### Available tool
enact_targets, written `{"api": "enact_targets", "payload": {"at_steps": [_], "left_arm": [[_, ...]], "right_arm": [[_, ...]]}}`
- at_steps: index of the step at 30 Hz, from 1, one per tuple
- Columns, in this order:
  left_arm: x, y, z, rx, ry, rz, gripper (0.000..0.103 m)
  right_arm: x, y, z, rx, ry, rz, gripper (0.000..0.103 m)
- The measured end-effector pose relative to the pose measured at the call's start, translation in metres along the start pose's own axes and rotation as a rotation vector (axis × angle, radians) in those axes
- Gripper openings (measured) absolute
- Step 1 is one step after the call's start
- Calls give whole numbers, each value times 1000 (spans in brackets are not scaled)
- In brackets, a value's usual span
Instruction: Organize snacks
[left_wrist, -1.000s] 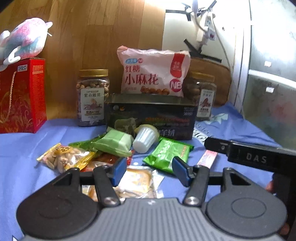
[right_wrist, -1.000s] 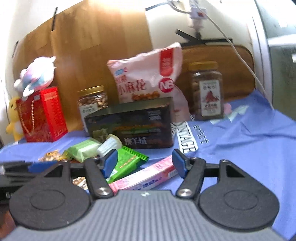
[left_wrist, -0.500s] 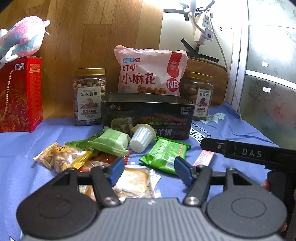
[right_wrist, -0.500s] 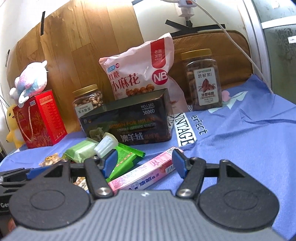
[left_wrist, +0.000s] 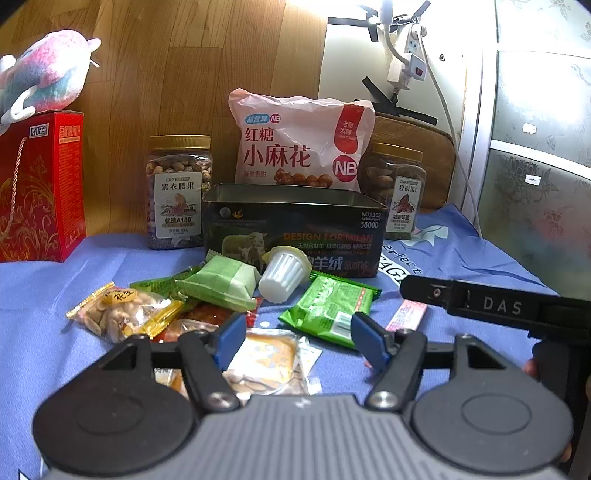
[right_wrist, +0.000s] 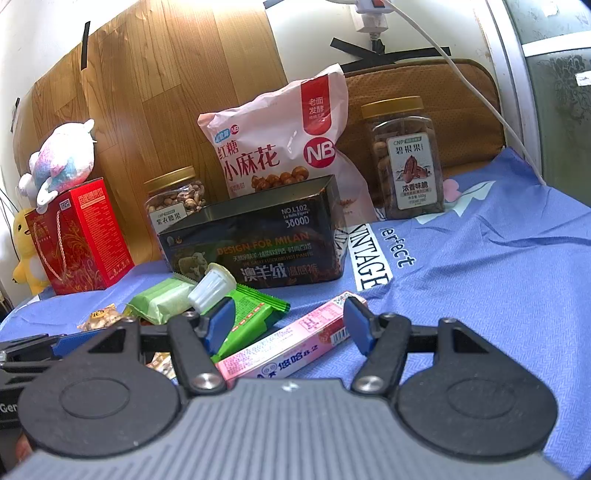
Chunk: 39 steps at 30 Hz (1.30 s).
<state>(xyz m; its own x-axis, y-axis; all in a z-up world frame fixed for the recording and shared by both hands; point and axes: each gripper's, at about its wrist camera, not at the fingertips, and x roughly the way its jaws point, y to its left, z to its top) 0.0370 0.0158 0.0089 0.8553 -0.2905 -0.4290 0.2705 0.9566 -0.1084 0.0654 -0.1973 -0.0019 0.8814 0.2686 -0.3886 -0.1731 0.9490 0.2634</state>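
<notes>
Small snacks lie scattered on the blue cloth in front of an open dark tin box: a peanut packet, a pale green packet, a white jelly cup and a bright green packet. My left gripper hovers low over a pale orange packet; its jaws are opening and nothing is pressed between them. My right gripper stands open above a long pink box without touching it. The tin box sits just beyond.
Behind the tin stand a pink snack bag, a cashew jar and a pecan jar. A red gift box with a plush toy is at the left. A power cord hangs at the right.
The left gripper's jaws have spread a little wider. The right gripper's jaws are unchanged, and no snack has moved.
</notes>
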Motion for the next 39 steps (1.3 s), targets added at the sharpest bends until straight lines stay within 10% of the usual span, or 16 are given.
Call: {"api": "enact_targets", "payload": {"at_steps": [39], "left_arm": [[1,4,0,-44,9,-1,65]], "right_arm": [[1,-2,-1,-3,9,0,68]]}}
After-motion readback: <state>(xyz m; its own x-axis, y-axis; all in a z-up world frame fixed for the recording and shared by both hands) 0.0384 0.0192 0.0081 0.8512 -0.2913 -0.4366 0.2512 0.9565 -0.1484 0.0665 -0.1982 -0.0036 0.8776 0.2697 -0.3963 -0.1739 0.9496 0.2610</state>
